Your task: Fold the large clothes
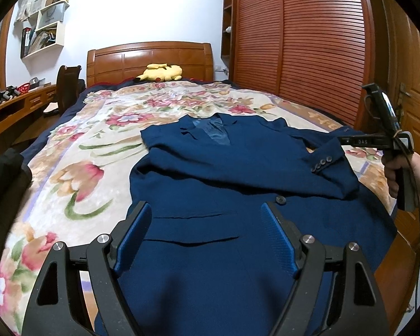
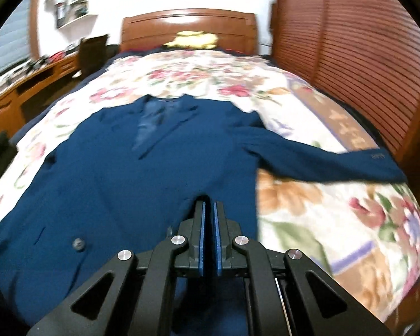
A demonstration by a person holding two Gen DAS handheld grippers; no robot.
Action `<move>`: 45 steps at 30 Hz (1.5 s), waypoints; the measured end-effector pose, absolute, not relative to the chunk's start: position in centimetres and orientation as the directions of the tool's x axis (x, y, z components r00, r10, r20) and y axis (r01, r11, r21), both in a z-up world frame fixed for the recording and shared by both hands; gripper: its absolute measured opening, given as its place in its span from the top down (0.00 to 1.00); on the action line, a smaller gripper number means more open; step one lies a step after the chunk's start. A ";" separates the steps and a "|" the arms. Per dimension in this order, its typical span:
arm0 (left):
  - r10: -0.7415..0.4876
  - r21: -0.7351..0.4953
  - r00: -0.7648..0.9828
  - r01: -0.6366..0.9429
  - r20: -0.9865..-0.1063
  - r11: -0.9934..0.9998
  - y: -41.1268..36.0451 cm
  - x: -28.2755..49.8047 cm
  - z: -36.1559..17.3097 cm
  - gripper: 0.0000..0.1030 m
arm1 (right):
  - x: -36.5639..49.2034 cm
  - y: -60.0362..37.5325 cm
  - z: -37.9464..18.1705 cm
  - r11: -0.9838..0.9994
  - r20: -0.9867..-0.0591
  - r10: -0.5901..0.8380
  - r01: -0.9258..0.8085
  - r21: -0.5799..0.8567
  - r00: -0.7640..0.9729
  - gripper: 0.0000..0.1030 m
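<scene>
A dark blue suit jacket (image 1: 224, 168) lies face up on the floral bedspread (image 1: 78, 151), collar toward the headboard. One sleeve is folded across its chest, and the buttoned cuff (image 1: 322, 163) points right. The other sleeve (image 2: 336, 159) stretches out to the right. My left gripper (image 1: 207, 205) hovers open over the jacket's lower front with nothing between its blue pads (image 1: 137, 238). My right gripper (image 2: 209, 203) is shut over the jacket (image 2: 126, 168) near its right edge, and I see no cloth in it. In the left wrist view the right gripper (image 1: 343, 140) is raised at the bed's right side, held by a hand (image 1: 392, 176).
A yellow plush toy (image 1: 161, 72) lies by the wooden headboard (image 1: 151, 56). A slatted wooden wardrobe (image 1: 308, 42) runs along the bed's right side. A desk (image 1: 16, 103) and a chair (image 1: 67, 86) stand to the left, under wall shelves (image 1: 44, 25).
</scene>
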State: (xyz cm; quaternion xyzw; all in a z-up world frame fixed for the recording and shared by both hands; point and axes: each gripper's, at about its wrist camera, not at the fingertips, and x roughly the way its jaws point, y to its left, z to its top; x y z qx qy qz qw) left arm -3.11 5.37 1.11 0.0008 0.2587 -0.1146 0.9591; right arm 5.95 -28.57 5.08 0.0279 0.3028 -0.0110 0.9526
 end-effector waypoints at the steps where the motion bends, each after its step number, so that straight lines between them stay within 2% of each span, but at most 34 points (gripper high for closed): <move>1: -0.224 -0.059 0.840 0.225 -0.495 0.973 5.2 -3.1 1.2 0.22 | 5.8 -29.1 5.0 0.997 -0.582 -0.018 0.058 0.050 0.813 0.90; 2: -0.226 -0.059 0.839 0.227 -0.494 0.972 5.1 -3.1 1.2 0.22 | 5.5 -29.3 4.9 0.996 -0.585 -0.026 0.070 0.052 0.811 0.86; 4: -0.228 -0.054 0.839 0.231 -0.494 0.971 4.8 -3.1 1.2 0.22 | 5.0 -29.5 4.8 0.995 -0.585 -0.038 0.084 0.051 0.810 0.71; 7: -0.231 -0.055 0.837 0.235 -0.496 0.970 4.7 -3.0 1.1 0.22 | 4.1 -29.3 4.5 0.996 -0.578 -0.042 0.080 0.041 0.815 0.60; 12: -0.234 -0.056 0.835 0.238 -0.498 0.970 4.4 -3.0 1.0 0.22 | 3.2 -29.1 3.7 0.997 -0.573 -0.064 0.072 -0.010 0.817 0.59; 16: -0.236 -0.057 0.834 0.240 -0.499 0.969 4.2 -2.9 0.9 0.22 | 1.8 -28.6 3.9 0.990 -0.522 -0.139 0.119 -0.072 0.842 0.59; 20: -0.248 -0.071 0.833 0.245 -0.496 0.967 3.8 -2.6 0.8 0.22 | 0.8 -28.1 4.4 0.995 -0.500 -0.101 0.087 -0.051 0.860 0.59; 26: -0.269 -0.100 0.826 0.253 -0.495 0.962 3.0 -2.0 0.7 0.20 | 0.9 -27.4 3.3 1.000 -0.527 0.005 -0.019 -0.020 0.850 0.55; 28: -0.265 -0.101 0.827 0.248 -0.495 0.963 2.6 -1.8 0.6 0.08 | 1.3 -27.2 2.3 0.998 -0.549 0.041 -0.056 -0.011 0.834 0.50; 30: -0.265 -0.106 0.828 0.245 -0.495 0.964 2.3 -1.6 0.5 0.00 | 1.8 -27.1 1.1 0.997 -0.574 0.057 -0.081 -0.016 0.817 0.49; 35: -0.258 -0.082 0.823 0.251 -0.506 0.964 1.1 -1.4 0.4 0.00 | 3.2 -27.7 -2.1 0.993 -0.657 0.072 -0.113 -0.020 0.750 0.47; 45: -0.242 -0.046 0.811 0.258 -0.533 0.965 -1.3 -0.5 0.5 0.00 | 2.7 -29.0 -2.6 0.991 -0.632 0.111 -0.134 0.011 0.767 0.43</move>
